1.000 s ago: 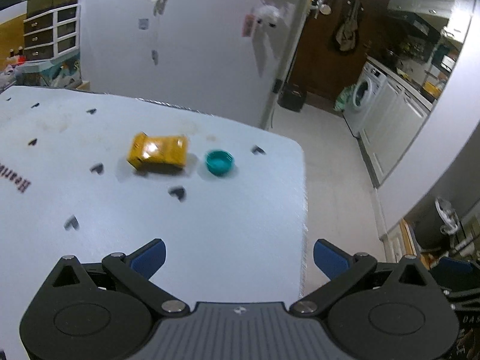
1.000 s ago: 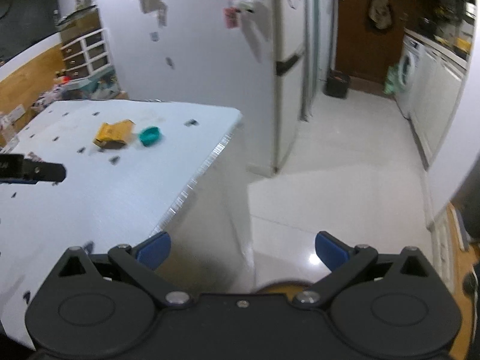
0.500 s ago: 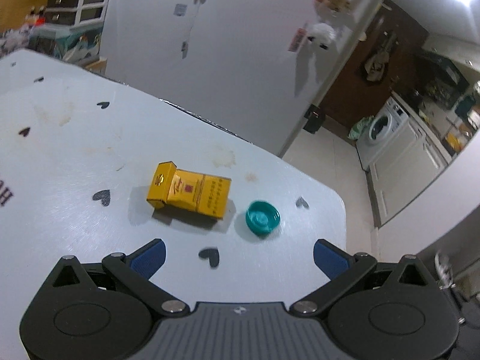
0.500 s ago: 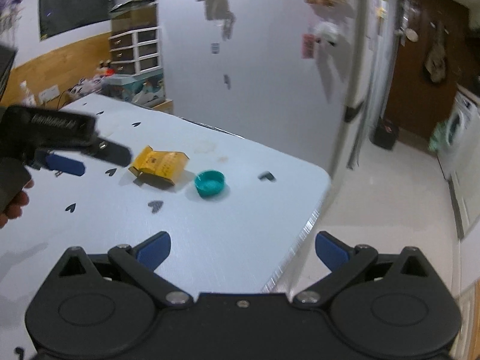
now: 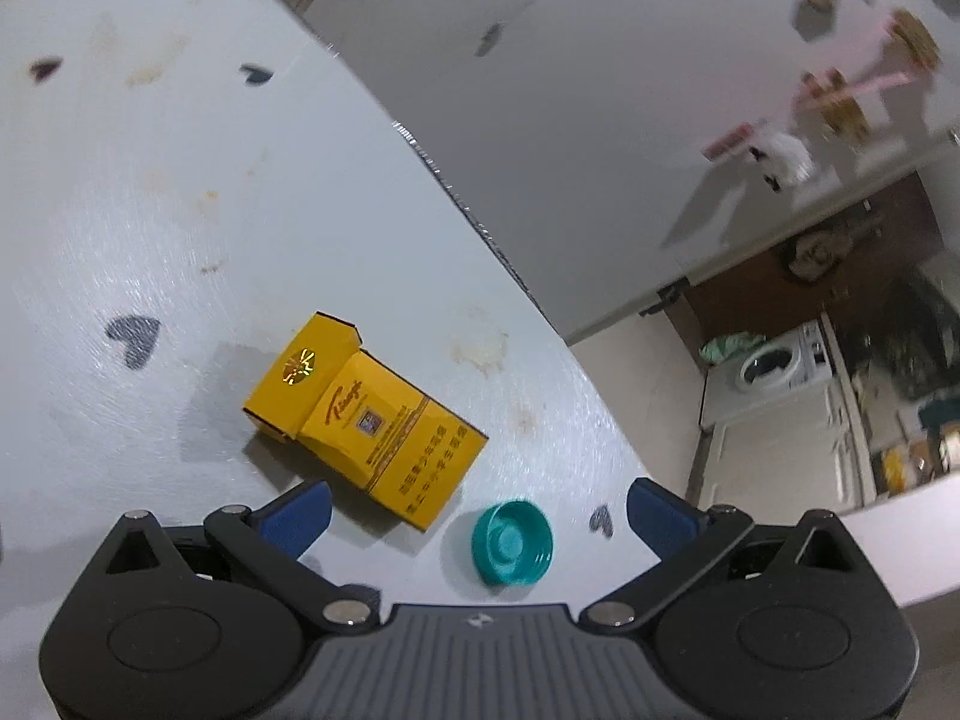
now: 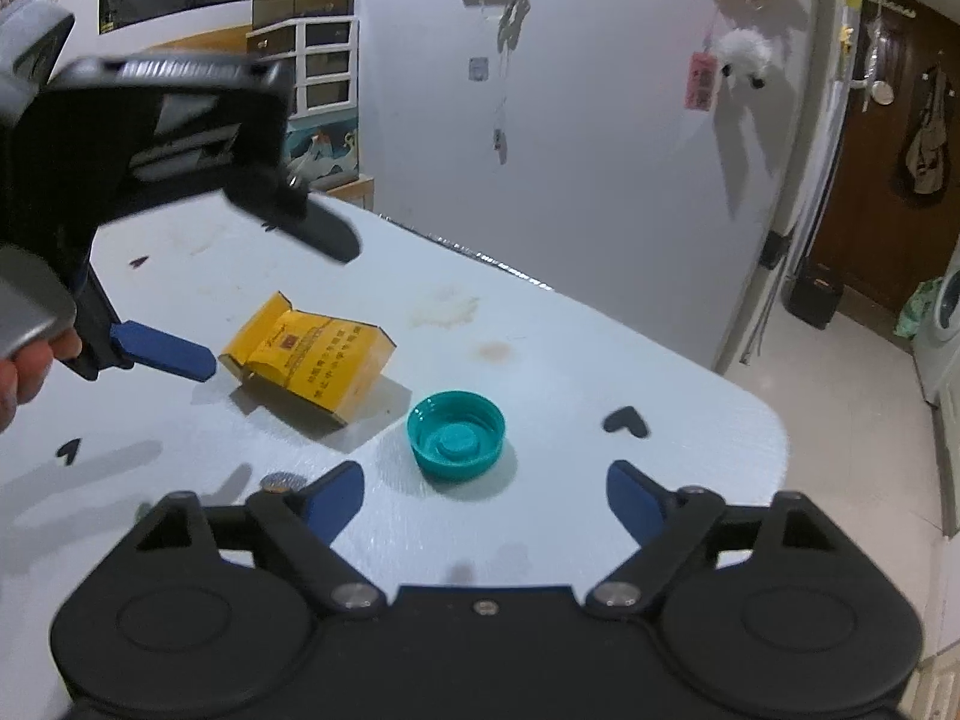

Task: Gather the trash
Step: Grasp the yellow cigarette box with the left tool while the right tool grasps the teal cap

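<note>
A yellow cigarette pack lies flat on the white table, its lid flap ajar. A teal bottle cap sits open side up just right of it. My left gripper hovers open over the pack's near end, touching nothing. My right gripper is low behind the cap. Its jaws are closing, and nothing is between the pads.
Dark heart stickers and stains dot the tabletop. The table's rounded corner and edge drop off to the floor right of the cap. A white fridge face stands behind. A person's hand holds the left gripper.
Both grippers have come in low toward the pack and cap, which now look much larger. The left view has rolled. The right jaws stand narrower than before.
</note>
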`<state>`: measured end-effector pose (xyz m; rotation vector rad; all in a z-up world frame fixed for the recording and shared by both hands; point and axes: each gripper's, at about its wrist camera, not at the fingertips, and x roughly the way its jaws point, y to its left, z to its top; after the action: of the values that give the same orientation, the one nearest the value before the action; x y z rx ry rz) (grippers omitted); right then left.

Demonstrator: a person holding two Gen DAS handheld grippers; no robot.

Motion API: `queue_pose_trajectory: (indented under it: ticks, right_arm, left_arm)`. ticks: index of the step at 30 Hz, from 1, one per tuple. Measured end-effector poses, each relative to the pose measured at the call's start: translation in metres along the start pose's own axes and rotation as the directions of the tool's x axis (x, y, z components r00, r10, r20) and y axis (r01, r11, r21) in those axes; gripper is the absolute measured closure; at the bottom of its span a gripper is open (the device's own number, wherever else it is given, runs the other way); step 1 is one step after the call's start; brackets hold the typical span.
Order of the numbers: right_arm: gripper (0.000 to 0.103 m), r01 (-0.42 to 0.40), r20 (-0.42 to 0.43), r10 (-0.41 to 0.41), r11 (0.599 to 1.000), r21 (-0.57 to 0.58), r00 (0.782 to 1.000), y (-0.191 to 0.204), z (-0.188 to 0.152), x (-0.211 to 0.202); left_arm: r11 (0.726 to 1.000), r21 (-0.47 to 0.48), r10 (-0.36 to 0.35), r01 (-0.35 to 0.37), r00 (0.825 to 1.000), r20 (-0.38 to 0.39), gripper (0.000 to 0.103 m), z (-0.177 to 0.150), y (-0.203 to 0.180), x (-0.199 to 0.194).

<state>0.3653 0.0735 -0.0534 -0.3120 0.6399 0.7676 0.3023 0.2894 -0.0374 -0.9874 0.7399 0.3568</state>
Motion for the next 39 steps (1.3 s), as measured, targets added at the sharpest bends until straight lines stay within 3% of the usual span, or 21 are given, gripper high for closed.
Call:
queue_pose_trajectory:
  ticks: [9, 13, 16, 21, 28, 35, 39]
  right_arm:
    - [0.031, -0.016, -0.065, 0.015, 1.0, -0.015, 0.998, 0.007, 0.002, 0.051]
    - [0.033, -0.032, -0.047, 0.033, 0.999, 0.022, 0.998, 0.003, 0.006, 0.062]
    - [0.053, -0.042, -0.032, 0.043, 0.999, 0.015, 0.999, 0.003, 0.013, 0.068]
    - [0.053, -0.061, -0.04, 0.061, 0.998, 0.011, 0.997, 0.002, 0.029, 0.081]
    - [0.053, -0.116, 0.033, 0.115, 0.992, 0.042, 0.993, 0.003, 0.052, 0.08]
    - [0.053, -0.266, 0.005, 0.266, 0.964, -0.012, 0.964, 0.018, 0.043, 0.063]
    - [0.053, -0.285, -0.014, 0.285, 0.958, -0.034, 0.959, 0.027, 0.036, 0.055]
  left_arm:
    - [0.983, -0.181, -0.042, 0.036, 0.999, -0.026, 0.0, 0.01, 0.024, 0.023]
    - [0.974, -0.221, -0.056, 0.05, 0.998, -0.018, 0.0, 0.014, 0.033, 0.027]
    - [0.971, -0.232, -0.057, 0.052, 0.998, -0.011, 0.0, 0.017, 0.035, 0.029]
    - [0.973, -0.226, -0.043, 0.04, 0.999, -0.009, 0.0, 0.019, 0.036, 0.031]
    - [0.98, -0.201, -0.005, 0.002, 1.0, -0.017, 0.001, 0.023, 0.031, 0.035]
    - [0.982, -0.185, 0.035, -0.037, 0.999, -0.011, 0.007, 0.026, 0.032, 0.036]
    - [0.965, -0.252, 0.077, -0.072, 0.997, 0.009, 0.007, 0.028, 0.029, 0.039]
